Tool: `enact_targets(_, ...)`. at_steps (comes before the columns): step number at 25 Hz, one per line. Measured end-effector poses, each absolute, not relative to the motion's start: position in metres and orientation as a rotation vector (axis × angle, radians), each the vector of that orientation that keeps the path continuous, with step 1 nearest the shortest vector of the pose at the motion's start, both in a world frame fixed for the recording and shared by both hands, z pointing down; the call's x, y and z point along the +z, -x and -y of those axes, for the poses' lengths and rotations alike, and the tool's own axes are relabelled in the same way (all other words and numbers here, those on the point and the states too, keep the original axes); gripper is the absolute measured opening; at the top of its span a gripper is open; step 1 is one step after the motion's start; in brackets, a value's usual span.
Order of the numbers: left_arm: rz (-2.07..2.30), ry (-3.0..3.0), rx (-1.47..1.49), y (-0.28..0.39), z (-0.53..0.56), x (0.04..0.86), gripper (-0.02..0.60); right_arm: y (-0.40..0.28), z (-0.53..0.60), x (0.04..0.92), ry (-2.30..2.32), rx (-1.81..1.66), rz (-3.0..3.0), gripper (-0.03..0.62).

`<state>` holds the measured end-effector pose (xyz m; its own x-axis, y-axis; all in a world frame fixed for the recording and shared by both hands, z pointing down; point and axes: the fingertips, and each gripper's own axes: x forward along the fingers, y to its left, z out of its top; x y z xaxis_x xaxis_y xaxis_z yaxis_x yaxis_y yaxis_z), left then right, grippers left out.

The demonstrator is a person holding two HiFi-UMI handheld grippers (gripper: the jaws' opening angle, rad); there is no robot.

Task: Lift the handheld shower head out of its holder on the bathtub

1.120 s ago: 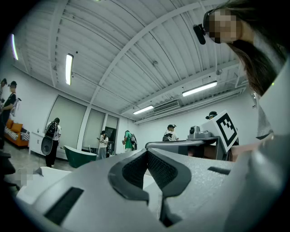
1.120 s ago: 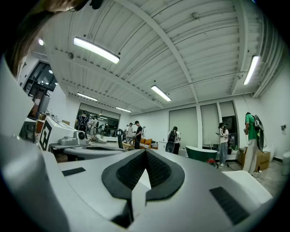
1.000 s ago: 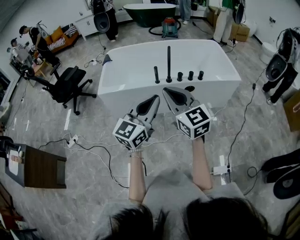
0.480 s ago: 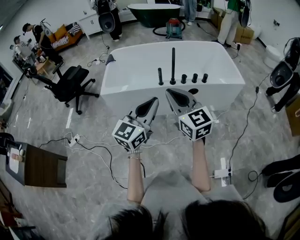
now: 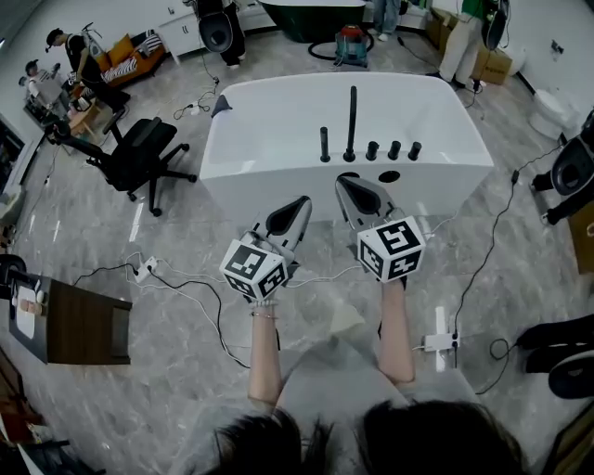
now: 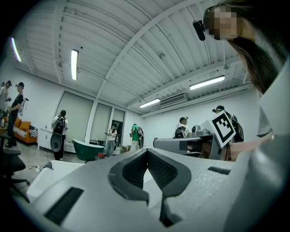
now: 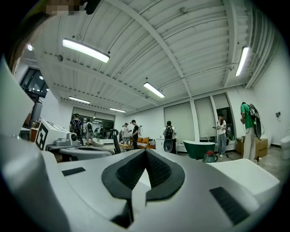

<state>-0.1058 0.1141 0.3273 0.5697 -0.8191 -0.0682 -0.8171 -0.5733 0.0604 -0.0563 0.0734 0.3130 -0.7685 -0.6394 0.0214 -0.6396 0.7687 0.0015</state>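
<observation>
Person faces white bathtub [image 5: 269, 111]. Left gripper [image 5: 302, 202] and right gripper [image 5: 345, 182] side by side, pointing at tub, both clenched shut, empty, short of near rim. Handheld shower head [image 5: 352, 116] upright in holder on near deck, between spout [image 5: 325, 145] and knobs [image 5: 393, 149], untouched.

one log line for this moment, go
stage: pre-grasp | left gripper: shut, empty | right gripper: shut, empty | shower head: upright on tub, untouched

Bathtub [image 5: 269, 190] fittings [image 5: 372, 150] — too small to tell, green tub [image 5: 306, 14] cropped
</observation>
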Motion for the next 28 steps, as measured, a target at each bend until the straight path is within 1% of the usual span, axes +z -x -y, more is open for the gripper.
enact_targets(6,1.437,-2.765,-0.182,0.110,-0.064,0.324,0.005,0.060,-0.029,0.313,-1.060,-0.014,2.920,0.000)
enact_targets(12,1.430,-2.779,-0.222,0.100,0.000,0.310,0.005,0.049,0.033,0.298,-1.075,-0.046,2.915,0.000)
enact_targets(18,1.430,-2.780,-0.192,0.094,0.054,0.303,0.005,0.045,0.090,0.296,-1.050,-0.018,2.921,0.000)
enact_targets(28,1.420,-2.761,-0.157,0.090,0.138,0.319,0.005,0.052,0.171,0.305,-0.987,-0.031,2.914,0.000)
